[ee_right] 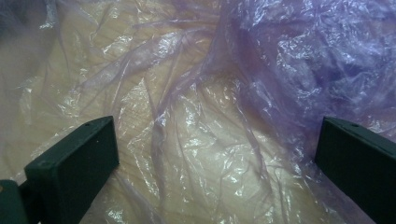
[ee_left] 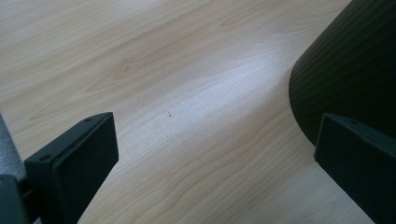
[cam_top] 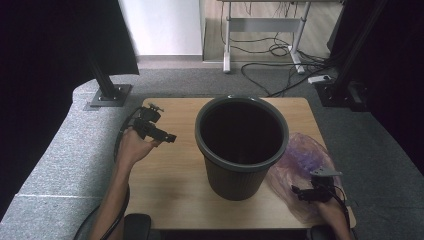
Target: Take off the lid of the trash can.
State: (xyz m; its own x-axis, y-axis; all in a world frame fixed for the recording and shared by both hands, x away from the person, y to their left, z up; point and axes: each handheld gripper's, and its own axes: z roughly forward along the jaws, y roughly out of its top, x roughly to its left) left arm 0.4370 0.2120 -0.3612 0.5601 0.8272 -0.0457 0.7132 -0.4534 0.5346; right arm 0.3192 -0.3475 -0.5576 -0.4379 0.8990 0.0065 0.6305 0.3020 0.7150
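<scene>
In the high view, a dark bin [cam_top: 241,145] stands upright at the centre of the desk [cam_top: 170,185], its mouth facing up. A thin purple plastic bag [cam_top: 300,160] lies crumpled flat on the desk at the right of the frame, touching the bin's side. The right tool [cam_top: 300,192] sits low at the lower right, over the bag's near part. The left tool [cam_top: 170,137] hangs at the left of the frame, apart from the bin and holding nothing.

In the left gripper view, the left tool [ee_left: 217,154] has its jaws spread wide over bare wood, with the bin's ribbed wall [ee_left: 350,70] at the right edge. If that tool swings in carelessly, it could knock the light bin and shift or tip it.

In the right gripper view, the right tool [ee_right: 217,154] is likewise spread, with the wrinkled film [ee_right: 210,116] lying between and beneath the jaws but not pinched. The film is slippery and clings flat, so the jaws may close on too little of it and slide off, catch only one layer so the bag will not open, or tear it when pulled.
</scene>
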